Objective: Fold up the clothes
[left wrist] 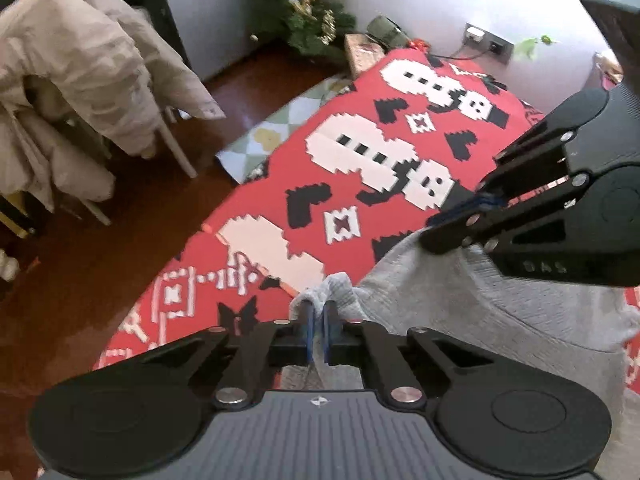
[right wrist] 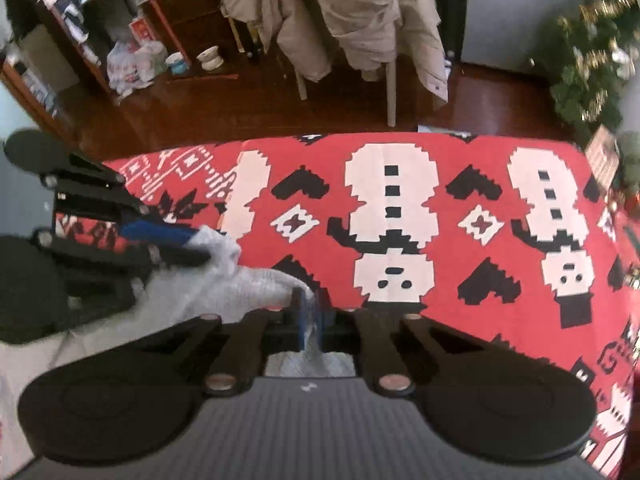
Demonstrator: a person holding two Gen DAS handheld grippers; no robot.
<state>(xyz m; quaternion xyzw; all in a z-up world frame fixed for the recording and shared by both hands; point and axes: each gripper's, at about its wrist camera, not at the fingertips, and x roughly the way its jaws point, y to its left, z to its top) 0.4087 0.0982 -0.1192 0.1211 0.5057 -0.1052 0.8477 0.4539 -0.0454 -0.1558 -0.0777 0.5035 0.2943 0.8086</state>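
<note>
A grey knitted garment (left wrist: 480,312) lies on a table covered by a red cloth with white snowmen (left wrist: 360,148). In the left wrist view my left gripper (left wrist: 319,308) is shut on a bunched edge of the garment, with fabric pinched between its blue pads. My right gripper (left wrist: 434,228) comes in from the right and touches the same garment further along. In the right wrist view the right gripper (right wrist: 309,300) is shut on a fold of the grey garment (right wrist: 240,284). The left gripper (right wrist: 200,244) grips the cloth just to its left. The two grippers are close together.
Beyond the far edge of the red cloth (right wrist: 440,152) is dark wooden floor (right wrist: 240,108). A chair draped with beige jackets (right wrist: 360,20) stands there, beside a cluttered shelf (right wrist: 120,40). A decorated Christmas tree (left wrist: 308,4) and wrapped parcels sit by the wall.
</note>
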